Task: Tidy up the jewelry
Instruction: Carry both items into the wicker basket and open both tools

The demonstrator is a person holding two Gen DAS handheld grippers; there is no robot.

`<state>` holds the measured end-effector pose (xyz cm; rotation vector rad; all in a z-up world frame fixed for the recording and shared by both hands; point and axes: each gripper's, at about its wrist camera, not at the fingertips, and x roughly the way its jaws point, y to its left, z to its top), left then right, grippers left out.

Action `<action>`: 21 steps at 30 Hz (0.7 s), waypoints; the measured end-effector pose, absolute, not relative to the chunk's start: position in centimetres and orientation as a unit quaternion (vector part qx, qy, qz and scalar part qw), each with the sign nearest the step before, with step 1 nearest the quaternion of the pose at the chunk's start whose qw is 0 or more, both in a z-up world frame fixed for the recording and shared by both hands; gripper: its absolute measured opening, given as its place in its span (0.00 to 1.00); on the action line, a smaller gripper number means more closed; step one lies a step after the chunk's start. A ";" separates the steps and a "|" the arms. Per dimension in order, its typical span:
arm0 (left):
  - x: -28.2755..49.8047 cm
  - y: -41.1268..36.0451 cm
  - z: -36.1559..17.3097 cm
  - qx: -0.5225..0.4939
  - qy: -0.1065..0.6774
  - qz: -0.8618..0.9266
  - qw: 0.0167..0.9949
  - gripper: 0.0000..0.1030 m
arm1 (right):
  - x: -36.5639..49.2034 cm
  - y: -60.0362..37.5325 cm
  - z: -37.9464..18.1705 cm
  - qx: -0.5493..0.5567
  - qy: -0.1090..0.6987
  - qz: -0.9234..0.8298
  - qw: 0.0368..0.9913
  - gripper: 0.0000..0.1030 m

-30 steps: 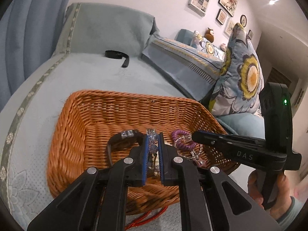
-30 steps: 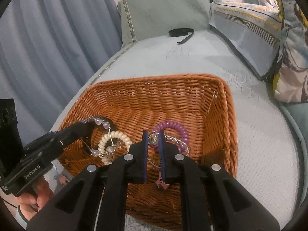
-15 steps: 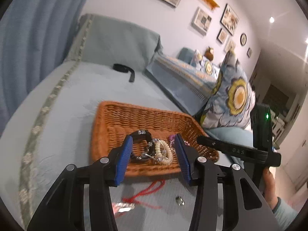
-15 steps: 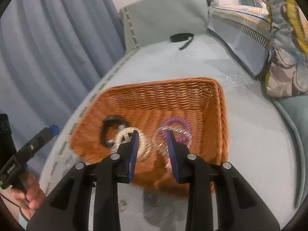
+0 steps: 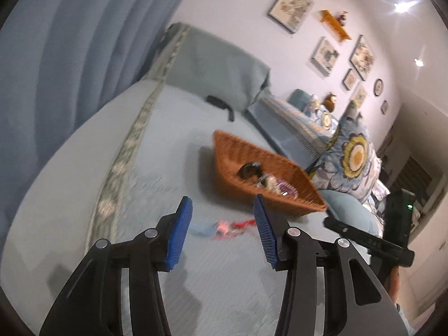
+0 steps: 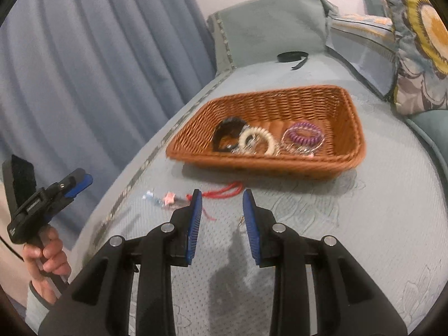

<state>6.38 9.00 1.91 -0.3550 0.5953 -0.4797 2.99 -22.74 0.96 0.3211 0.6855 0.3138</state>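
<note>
A wicker basket (image 6: 308, 103) (image 5: 232, 145) sits on the blue bedspread and holds a black bracelet (image 6: 228, 133), a cream coil bracelet (image 6: 257, 140), a purple coil bracelet (image 6: 303, 135) and clear beaded strands. Just short of the basket on the cover lie a red cord (image 6: 225, 191) (image 5: 243, 224), a pink-and-blue charm strand (image 6: 165, 198) (image 5: 215, 228) and a small ring (image 6: 241, 219). My left gripper (image 5: 222, 210) is open and empty, drawn back from the basket. My right gripper (image 6: 221, 200) is open and empty above the red cord and ring. The left gripper (image 6: 77, 182) also shows at the left, in a person's hand.
A black strap (image 6: 292, 56) lies far up the bed near the headboard cover (image 6: 268, 28). Flowered pillows (image 5: 352, 156) stack to the right of the basket. Blue curtains (image 6: 98, 56) hang along the left side. Framed pictures (image 5: 361, 56) hang on the wall.
Both grippers let go of bracelets in the basket, opened, and drew back over the bedspread. The loose cord, charm strand and ring came into view.
</note>
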 end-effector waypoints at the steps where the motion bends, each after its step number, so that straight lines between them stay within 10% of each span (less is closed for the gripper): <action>1: 6.6 9.4 1.3 -0.173 0.295 -0.226 0.912 0.42 | 2.9 -22.5 0.7 0.150 0.334 0.154 0.918 0.26; 21: 15.6 7.3 -4.5 -0.101 0.405 -0.249 0.874 0.42 | 4.2 -21.8 -3.1 0.138 0.380 0.153 0.902 0.26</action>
